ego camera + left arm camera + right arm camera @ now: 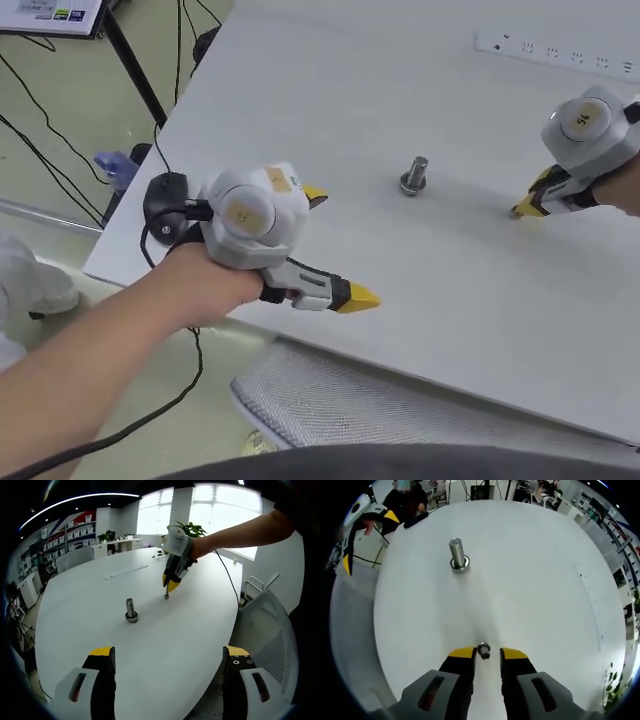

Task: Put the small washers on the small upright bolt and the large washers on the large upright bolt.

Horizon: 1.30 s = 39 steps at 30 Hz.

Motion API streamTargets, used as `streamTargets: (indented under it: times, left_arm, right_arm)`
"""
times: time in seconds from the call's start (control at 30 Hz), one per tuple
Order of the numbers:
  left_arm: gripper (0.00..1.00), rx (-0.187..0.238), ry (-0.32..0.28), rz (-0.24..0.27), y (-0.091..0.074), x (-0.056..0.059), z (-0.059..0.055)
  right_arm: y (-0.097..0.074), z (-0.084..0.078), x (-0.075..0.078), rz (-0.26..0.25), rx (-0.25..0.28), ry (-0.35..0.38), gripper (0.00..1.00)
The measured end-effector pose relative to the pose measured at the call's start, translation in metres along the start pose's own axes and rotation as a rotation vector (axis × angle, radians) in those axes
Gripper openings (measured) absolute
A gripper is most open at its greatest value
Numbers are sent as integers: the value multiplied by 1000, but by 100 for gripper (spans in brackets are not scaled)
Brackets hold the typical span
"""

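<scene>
white table [450, 300]: both bolts are stood on it, apart.
large bolt [415, 175]: upright, ringed at its base, judged loaded.
right gripper [488, 654]: jaws narrowed, nothing seen held.
small bolt [483, 650]: set between that gripper's tips.
left gripper [169, 652]: jaws wide, nothing held, near the table edge.
progress: judged close to done.

My left gripper [340, 246] is held level at the end of my bare left forearm [100, 350], which reaches in from the lower left, its yellow-tipped jaws spread wide. Well apart from it, my right gripper [525, 208] tilts downward, tips low, jaws drawn close with a narrow gap between them, right arm [240, 530] outstretched.
</scene>
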<state>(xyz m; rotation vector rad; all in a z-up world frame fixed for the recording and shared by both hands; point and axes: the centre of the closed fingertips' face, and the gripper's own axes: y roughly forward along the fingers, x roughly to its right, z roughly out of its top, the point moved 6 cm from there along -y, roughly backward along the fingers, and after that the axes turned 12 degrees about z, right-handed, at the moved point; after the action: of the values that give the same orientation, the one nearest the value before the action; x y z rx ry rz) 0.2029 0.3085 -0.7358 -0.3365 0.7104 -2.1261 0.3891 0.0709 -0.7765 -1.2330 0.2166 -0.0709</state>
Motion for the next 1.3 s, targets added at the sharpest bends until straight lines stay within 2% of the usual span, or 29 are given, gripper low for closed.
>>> streamTargets:
  times: [0.23,0.3,0.43,0.47,0.53,0.57,0.63,0.77,0.83,0.9,1.0,1.13,1.3]
  left_arm:
    - [89,8,3,-2,4,1,5]
    - [89,11,7,-2,4,1,6]
    - [89,17,-4,3,4,1,8]
    - [89,19,-11,3,4,0,8]
    - [89,26,-25,3,3,0,8]
    - [89,26,-30,5,3,-1,8]
    - [89,28,-32,8,2,-1,8]
    - [89,33,-39,11,1,-2,8]
    - [89,36,-44,11,1,-3,9]
    - [89,37,-48,12,1,-4,9]
    - [90,55,-74,9,1,-5,12]
    - [90,66,-88,22,-1,-5,14]
    - [90,72,-102,29,-3,-3,14]
  right_arm:
    - [-21,0,-11,-39,88,0,26]
    - [-27,0,-17,-39,129,10,27]
    - [-40,-1,-29,-44,242,38,28]
    - [-38,-4,-25,-41,275,45,28]
    - [-42,-6,-28,-45,307,53,28]
    - [-45,-6,-32,-47,344,61,29]
    - [-49,-10,-30,-58,387,76,31]
    - [-62,-8,-47,-68,496,87,37]
    - [-66,-9,-55,-69,518,94,40]
    - [-71,-15,-48,-61,557,115,41]
    - [-74,-18,-61,-56,604,142,43]
    - [-74,-26,-78,-59,623,156,45]
    - [-72,-37,-98,-50,677,192,50]
